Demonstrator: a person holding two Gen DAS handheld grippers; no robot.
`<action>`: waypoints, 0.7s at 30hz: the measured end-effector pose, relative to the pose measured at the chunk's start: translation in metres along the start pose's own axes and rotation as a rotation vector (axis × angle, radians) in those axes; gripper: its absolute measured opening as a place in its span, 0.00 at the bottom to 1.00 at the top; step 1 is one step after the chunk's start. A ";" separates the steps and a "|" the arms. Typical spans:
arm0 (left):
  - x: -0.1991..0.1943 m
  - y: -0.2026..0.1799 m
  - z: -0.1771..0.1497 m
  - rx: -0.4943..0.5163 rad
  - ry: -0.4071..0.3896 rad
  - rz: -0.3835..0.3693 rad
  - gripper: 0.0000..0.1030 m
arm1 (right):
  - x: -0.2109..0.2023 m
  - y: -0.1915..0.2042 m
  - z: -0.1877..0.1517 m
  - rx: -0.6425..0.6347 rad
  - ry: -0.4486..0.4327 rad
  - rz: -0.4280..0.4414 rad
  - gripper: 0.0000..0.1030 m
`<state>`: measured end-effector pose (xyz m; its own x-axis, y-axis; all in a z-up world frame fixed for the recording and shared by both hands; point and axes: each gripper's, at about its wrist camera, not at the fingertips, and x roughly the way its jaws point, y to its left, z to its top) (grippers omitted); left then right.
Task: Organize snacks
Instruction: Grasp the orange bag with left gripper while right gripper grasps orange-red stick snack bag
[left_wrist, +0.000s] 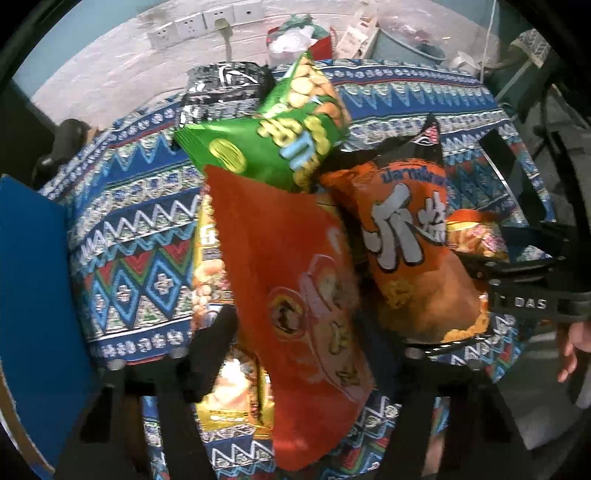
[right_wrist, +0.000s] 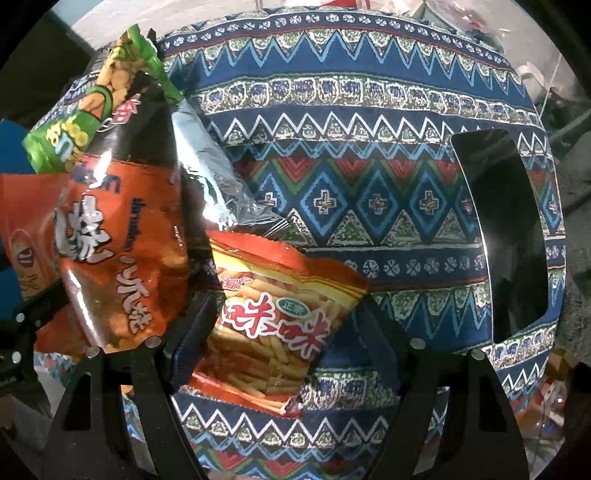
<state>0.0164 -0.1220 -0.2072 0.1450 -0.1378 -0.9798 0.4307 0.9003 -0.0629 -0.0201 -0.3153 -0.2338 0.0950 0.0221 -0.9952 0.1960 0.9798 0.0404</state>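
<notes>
The red bag (left_wrist: 295, 314) lies in the middle of the left wrist view, long axis running from 11 to 5 o'clock, its near end between the left gripper's (left_wrist: 295, 373) jaws; the jaws stand apart and whether they press it I cannot tell. At its 12 o'clock end sits the green bag (left_wrist: 280, 133), tilted toward 1 o'clock. Just beside, at 3 o'clock, the orange bag (left_wrist: 413, 251) runs 12 to 6. A yellow bag (left_wrist: 210, 266) shows under the red one at 9 o'clock. In the right view the fries bag (right_wrist: 273, 325) lies between the right gripper's (right_wrist: 284, 332) spread jaws, long axis 11 to 5. All rest on the patterned table (right_wrist: 369, 192).
</notes>
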 end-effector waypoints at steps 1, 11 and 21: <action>0.000 0.000 0.000 -0.003 0.002 -0.016 0.48 | 0.001 -0.001 0.000 -0.004 0.004 -0.003 0.75; -0.021 -0.005 -0.003 0.041 -0.047 -0.060 0.23 | 0.012 0.019 -0.014 -0.133 0.015 -0.044 0.38; -0.057 -0.004 -0.015 0.090 -0.128 -0.037 0.21 | -0.031 0.028 -0.015 -0.194 -0.103 -0.094 0.36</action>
<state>-0.0071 -0.1110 -0.1539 0.2379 -0.2267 -0.9445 0.5147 0.8541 -0.0753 -0.0317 -0.2854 -0.2027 0.1865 -0.0819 -0.9790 0.0187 0.9966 -0.0798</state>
